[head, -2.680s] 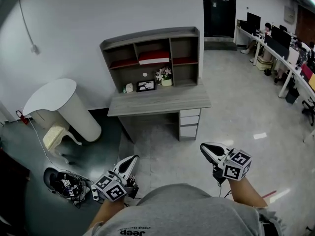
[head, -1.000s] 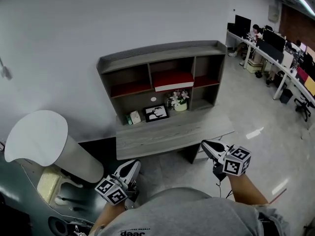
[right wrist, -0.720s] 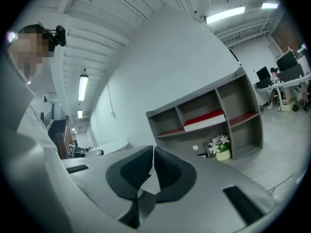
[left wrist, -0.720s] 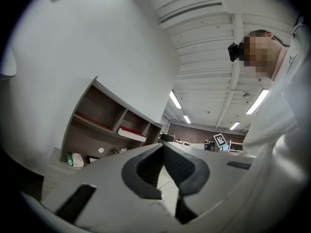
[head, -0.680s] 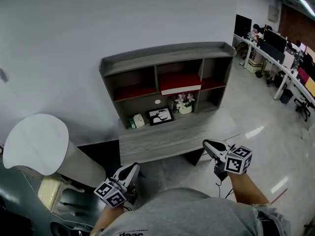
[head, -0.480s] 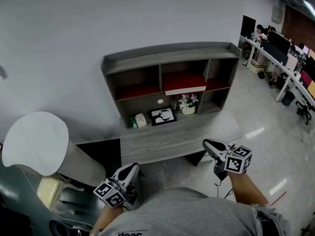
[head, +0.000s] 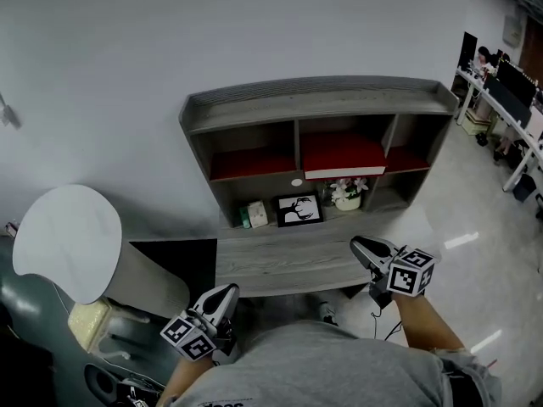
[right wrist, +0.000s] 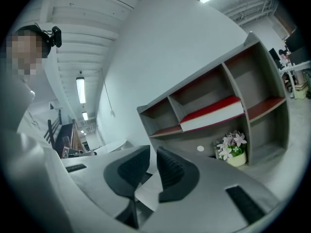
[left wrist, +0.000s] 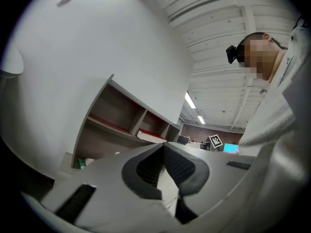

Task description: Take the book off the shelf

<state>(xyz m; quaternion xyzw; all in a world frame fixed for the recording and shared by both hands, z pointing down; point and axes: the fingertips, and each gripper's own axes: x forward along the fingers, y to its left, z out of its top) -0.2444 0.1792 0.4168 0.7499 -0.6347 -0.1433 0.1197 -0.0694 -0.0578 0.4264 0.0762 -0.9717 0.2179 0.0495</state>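
The book [head: 344, 155], red-covered with white page edges, lies flat in the middle upper compartment of the grey shelf unit [head: 318, 100] on the desk. It also shows in the left gripper view [left wrist: 151, 136] and the right gripper view [right wrist: 214, 114]. My left gripper [head: 227, 291] hangs low in front of the desk, well short of the shelf, its jaws shut [left wrist: 163, 145] and empty. My right gripper [head: 363, 244] is level over the desk's front edge, below the book. Its jaws have just been opening and stand slightly apart [right wrist: 152, 150] with nothing between them.
Under the book stand a pot of flowers [head: 346, 193], a framed picture [head: 298, 209] and a small green box [head: 253, 215] on the grey desk [head: 280, 261]. A white rounded table [head: 59, 240] is at the left. Office desks with people [head: 509, 83] run along the right.
The shelf and desk have come closer and larger in the head view. Both grippers have moved toward the desk; the right one now reaches its front edge.
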